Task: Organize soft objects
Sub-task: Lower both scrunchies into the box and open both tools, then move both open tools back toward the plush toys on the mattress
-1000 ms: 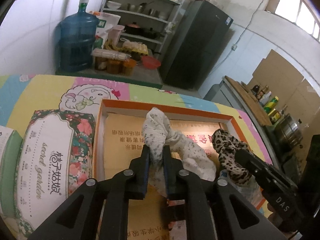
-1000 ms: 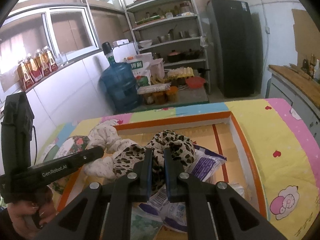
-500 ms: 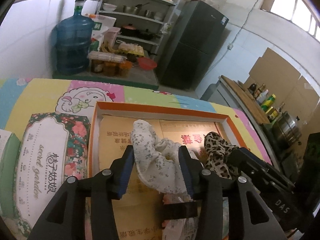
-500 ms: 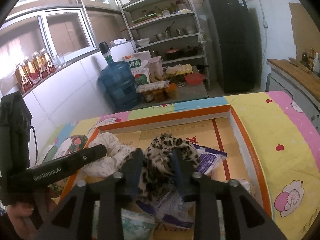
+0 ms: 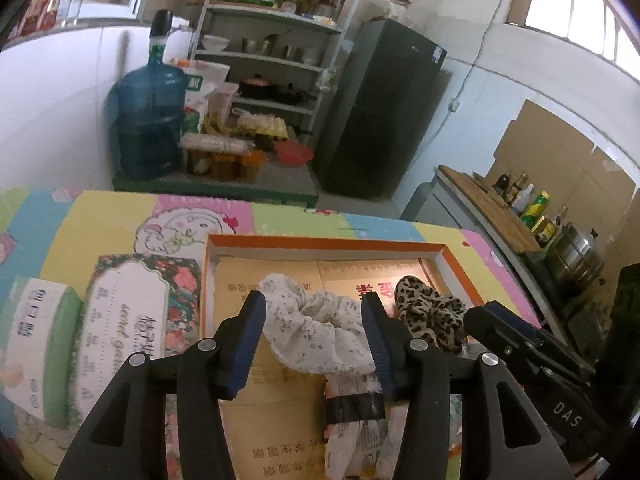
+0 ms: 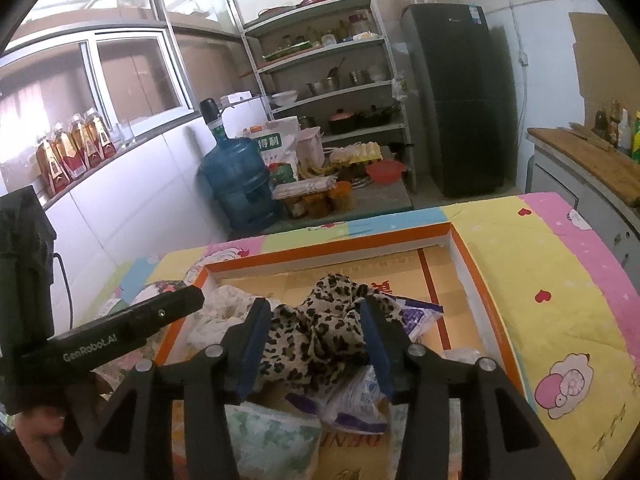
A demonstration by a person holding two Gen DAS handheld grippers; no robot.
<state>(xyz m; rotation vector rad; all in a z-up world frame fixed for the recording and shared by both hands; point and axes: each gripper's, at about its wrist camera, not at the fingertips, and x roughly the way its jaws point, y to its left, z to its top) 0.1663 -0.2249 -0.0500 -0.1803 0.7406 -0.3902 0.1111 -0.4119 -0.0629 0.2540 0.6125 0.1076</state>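
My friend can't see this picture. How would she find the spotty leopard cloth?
Look for the big orange-edged box on the colourful cartoon blanket. Inside it, two bunched-up cloths lie side by side, and the leopard cloth is the one between the open fingers of the right claw. Its neighbour, the white cloth, has tiny pale flowers, while this one is tan with dark spots.

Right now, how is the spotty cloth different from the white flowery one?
The leopard-print cloth is tan with dark spots; the white floral cloth is pale with tiny flecks. The leopard one lies between the right gripper's open fingers, the white one between the left gripper's. Both are crumpled and inside the orange-rimmed box.
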